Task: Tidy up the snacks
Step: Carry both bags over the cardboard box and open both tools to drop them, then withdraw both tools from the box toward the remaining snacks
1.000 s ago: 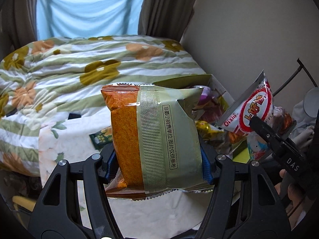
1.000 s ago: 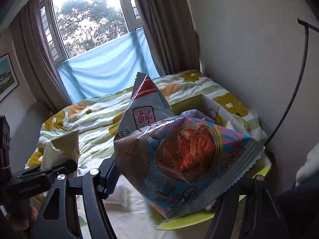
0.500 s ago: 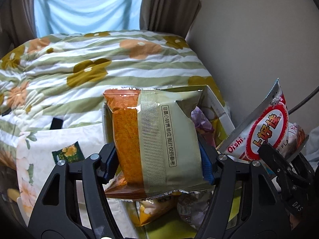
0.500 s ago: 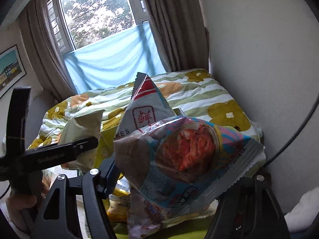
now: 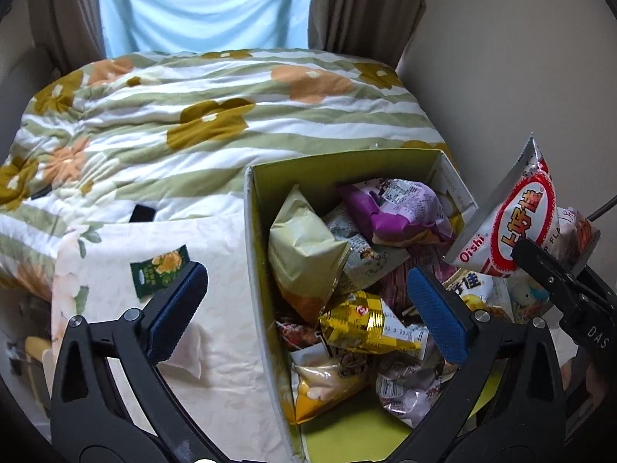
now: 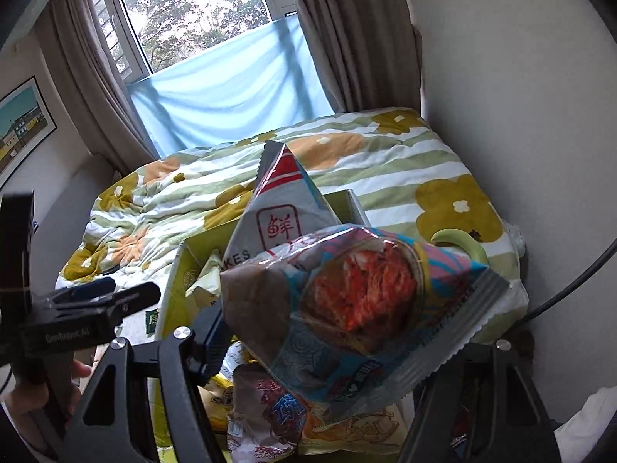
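Now the left gripper has let go: its jaws are opening wide, nothing between them, above the snack box.

The pale green and orange bag it was carrying a moment ago lies inside the box, against the left wall, on top of the other packets, so that snack counts as put away. The right gripper still pinches two bags together over the right side of the box, a blue kimchi-picture bag and a white and red Oishi bag, which are likely next to drop. Its right finger is hidden behind the bags. A small green sachet remains on the bed at left; the box's near end is cut off.
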`<state>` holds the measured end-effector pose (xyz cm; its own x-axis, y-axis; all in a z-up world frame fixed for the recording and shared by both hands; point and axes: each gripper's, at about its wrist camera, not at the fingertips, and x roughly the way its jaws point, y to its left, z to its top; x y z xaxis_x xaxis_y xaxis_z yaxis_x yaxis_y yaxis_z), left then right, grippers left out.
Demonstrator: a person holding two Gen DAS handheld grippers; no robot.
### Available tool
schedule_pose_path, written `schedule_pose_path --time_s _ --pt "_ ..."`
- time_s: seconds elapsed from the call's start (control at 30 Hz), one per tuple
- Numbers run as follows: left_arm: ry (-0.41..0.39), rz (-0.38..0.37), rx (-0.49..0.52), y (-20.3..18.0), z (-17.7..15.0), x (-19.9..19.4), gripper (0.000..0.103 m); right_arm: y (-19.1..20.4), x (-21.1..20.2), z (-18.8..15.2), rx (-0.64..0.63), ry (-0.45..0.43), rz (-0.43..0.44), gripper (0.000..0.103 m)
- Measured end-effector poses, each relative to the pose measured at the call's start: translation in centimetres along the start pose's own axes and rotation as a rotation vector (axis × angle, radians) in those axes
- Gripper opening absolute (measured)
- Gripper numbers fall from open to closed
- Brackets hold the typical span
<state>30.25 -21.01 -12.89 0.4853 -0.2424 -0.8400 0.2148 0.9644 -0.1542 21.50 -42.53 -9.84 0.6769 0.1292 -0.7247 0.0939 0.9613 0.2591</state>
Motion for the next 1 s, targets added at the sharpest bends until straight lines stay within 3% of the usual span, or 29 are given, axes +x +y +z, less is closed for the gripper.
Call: schedule_pose_path --time_s 0.1,0.3,0.37,0.4,0.43,0.7,1.0 --pt "0.002 -0.032 -0.037 0.5 -1.5 -0.6 0.102 0.8 0.7 0.5 -0.039 0.016 0.011 0.068" --pt "0.018 0.006 -0.027 1.1 -2.5 -1.4 0.102 2.7 2.5 1.5 -0.063 0.033 0.040 0.070" --pt "0.011 0.021 -0.030 1.5 -2.5 -1.9 0.102 3.4 3.1 1.5 -0.075 0.013 0.037 0.080" --pt "0.010 0.028 -0.033 1.8 -2.7 -2.0 0.102 3.5 3.4 1.5 -0.079 0.013 0.031 0.094" --pt "0.013 0.031 -0.036 2.1 -2.8 -2.2 0.102 3.6 3.6 1.4 -0.081 0.015 0.029 0.102" --pt "0.028 0.026 -0.058 3.3 -3.9 -2.2 0.102 3.1 2.7 -0.3 -0.057 0.022 0.066 0.102" --pt "-0.058 0.035 -0.032 2.5 -3.9 -6.6 0.102 4.0 -1.4 -0.5 -0.113 -0.004 0.061 0.102"
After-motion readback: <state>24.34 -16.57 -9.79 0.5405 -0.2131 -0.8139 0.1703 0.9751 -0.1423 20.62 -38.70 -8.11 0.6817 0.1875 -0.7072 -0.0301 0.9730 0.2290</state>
